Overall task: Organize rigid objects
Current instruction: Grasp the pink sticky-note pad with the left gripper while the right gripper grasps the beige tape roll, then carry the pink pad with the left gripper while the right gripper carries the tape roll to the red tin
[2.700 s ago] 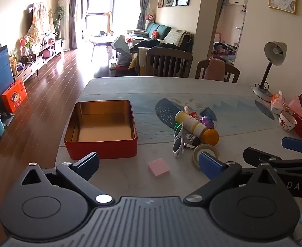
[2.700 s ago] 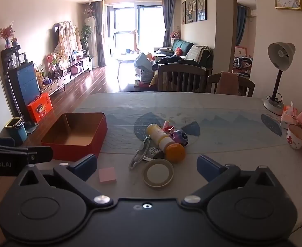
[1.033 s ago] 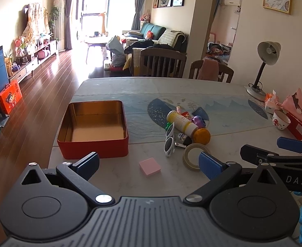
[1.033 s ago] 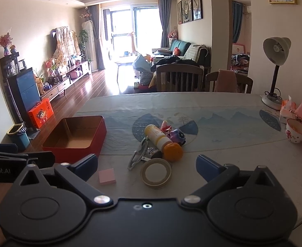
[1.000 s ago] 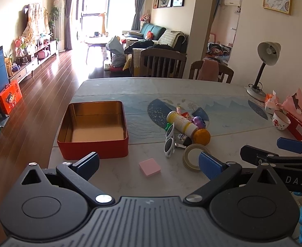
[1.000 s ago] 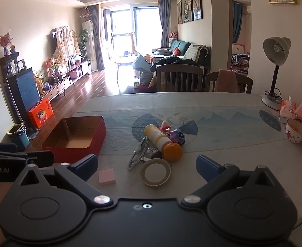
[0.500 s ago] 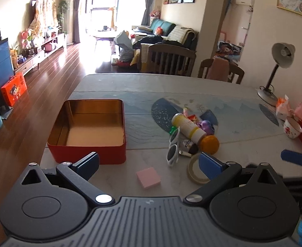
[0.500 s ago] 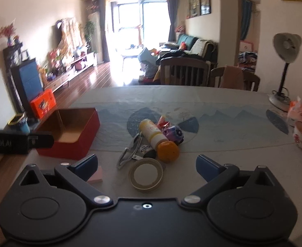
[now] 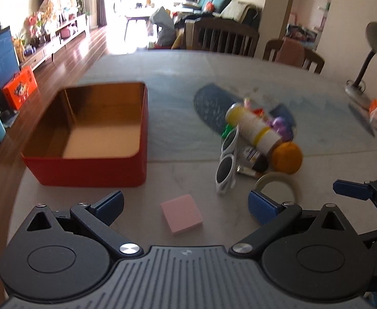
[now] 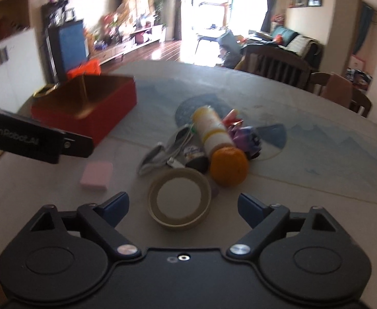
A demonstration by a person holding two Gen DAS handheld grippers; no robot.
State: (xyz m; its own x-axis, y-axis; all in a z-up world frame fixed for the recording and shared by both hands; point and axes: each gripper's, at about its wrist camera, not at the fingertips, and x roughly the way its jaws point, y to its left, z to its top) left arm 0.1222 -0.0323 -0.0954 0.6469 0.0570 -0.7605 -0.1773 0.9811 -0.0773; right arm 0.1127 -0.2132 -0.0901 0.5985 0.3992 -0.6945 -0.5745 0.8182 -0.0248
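1. Gaping wide, the left claw [image 9: 186,202] is holding nothing; its blue fingertips [image 9: 110,202] are hanging just above the desk [image 9: 178,175], touching no item.
2. Lying between those tips, a bit nearer the left one, is the pink sticky-note pad [image 9: 182,213], flat on the desk.
3. Sitting beyond the left tip is the red tin [image 9: 90,139], lid off, gold inside, w/ nothing in it.
4. Standing open too, the right claw [image 10: 183,203] is gripping nothing; its jaws have just been closing a little, w/ nothing pressed between them.
5. Lying flat just ahead of the right claw, roughly centred between its tips, is the tape roll [image 10: 179,200]; pads aren't touching it.
6. Piling up behind the roll: orange ball [image 10: 228,166], white-and-yellow bottle [image 10: 213,128] on its side, sunglasses [image 10: 162,154], purple toy [image 10: 247,139], small dark item I can't ID.
7. Showing at left in the right-wrist view, the left claw's black arm is hovering near the tin; pink pad is sitting below it.
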